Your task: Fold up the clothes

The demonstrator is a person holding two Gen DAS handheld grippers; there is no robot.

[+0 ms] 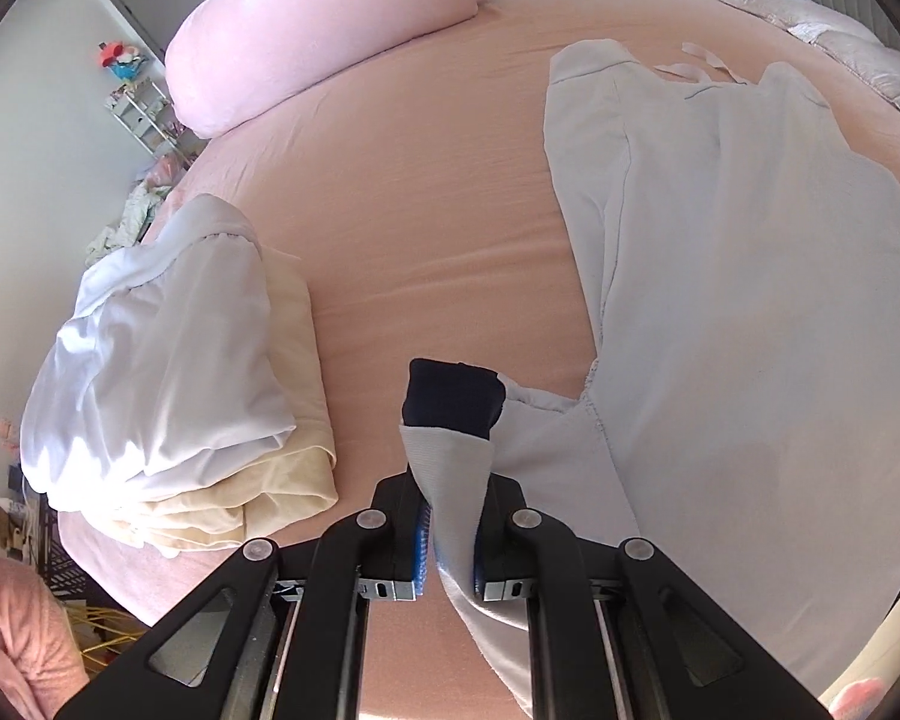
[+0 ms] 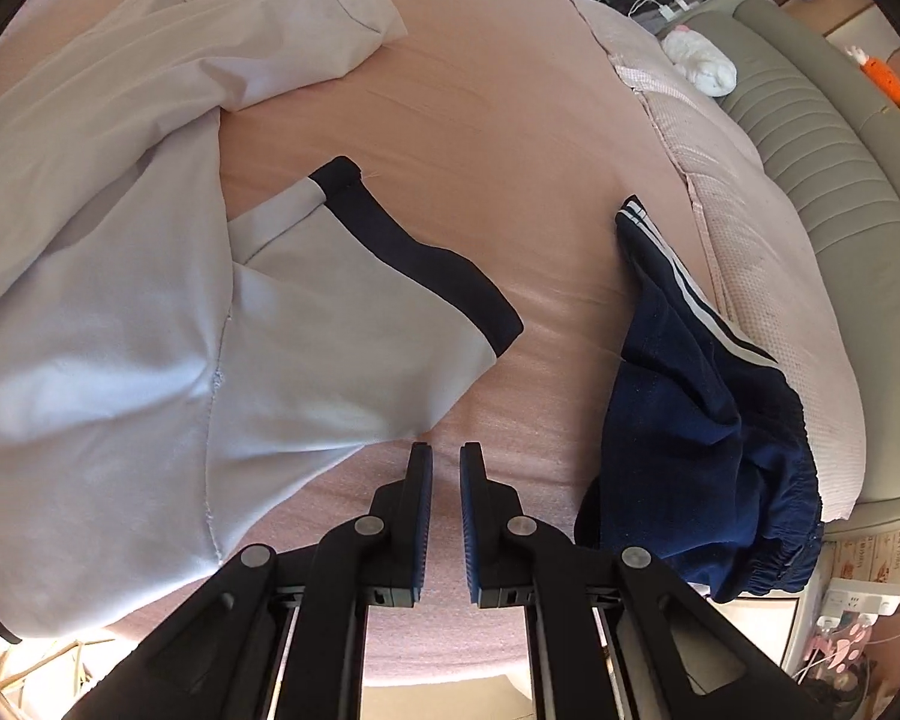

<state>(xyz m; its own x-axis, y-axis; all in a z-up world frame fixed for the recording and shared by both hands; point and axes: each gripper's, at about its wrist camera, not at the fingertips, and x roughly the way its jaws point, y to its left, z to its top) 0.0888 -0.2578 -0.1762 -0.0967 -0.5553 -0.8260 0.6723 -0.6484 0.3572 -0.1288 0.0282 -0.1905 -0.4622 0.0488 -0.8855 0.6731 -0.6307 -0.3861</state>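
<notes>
Bright daylight, heavy fisheye warp in both wrist views

Sun blows out the white folded pile (image 1: 150, 372) at 9 o'clock in the left view. Soft shadows sit under the black gripper arms at 6 o'clock. Centres are sharp; the rims bend hard, smear, and go black at the corners.

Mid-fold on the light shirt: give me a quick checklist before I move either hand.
1. Left gripper pinching the shirt sleeve: ok.
2. Navy cuff clear past the fingers: ok.
3. Right gripper shut, holding nothing: ok.
4. Other sleeve lying flat on the bed sheet: ok.
5. Navy shorts apart from the shirt: ok.
6. Shirt body free of wrinkles: not ok.
</notes>
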